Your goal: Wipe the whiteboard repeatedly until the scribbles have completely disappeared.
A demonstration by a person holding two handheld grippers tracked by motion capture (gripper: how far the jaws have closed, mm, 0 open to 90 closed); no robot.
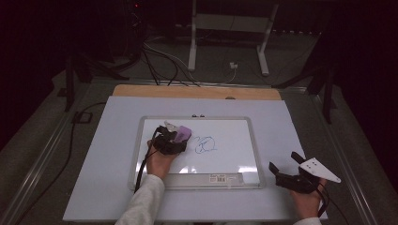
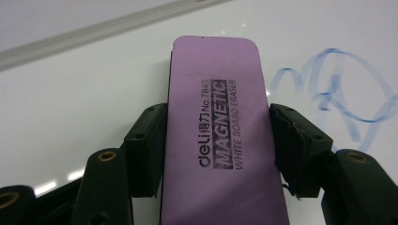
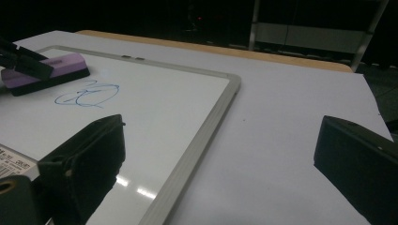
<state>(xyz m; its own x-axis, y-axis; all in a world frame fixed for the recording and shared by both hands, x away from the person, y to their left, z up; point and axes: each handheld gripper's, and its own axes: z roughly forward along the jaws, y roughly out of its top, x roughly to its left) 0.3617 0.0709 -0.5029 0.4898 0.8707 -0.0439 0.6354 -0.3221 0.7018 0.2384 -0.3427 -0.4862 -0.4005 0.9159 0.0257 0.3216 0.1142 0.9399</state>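
Two grippers work over a pale desk (image 1: 103,154) that carries a flat white board (image 1: 225,154) with a smooth, glossy face, a thin grey metal frame with rounded corners, and a barcode label on its near edge. On the board sits a loose blue scribble (image 1: 205,145), round and looping. The left gripper (image 2: 216,145) pinches a purple eraser (image 2: 216,117) between its black jaws, one on each long side; the eraser is a rounded rectangular block with a dark underside, printed "MAGNETIC WHITE BOARD ERASER", and it rests on the board just left of the scribble. The right gripper (image 1: 286,169) sits off the board's right edge, near the desk's front corner, its jaws spread wide and holding nothing.
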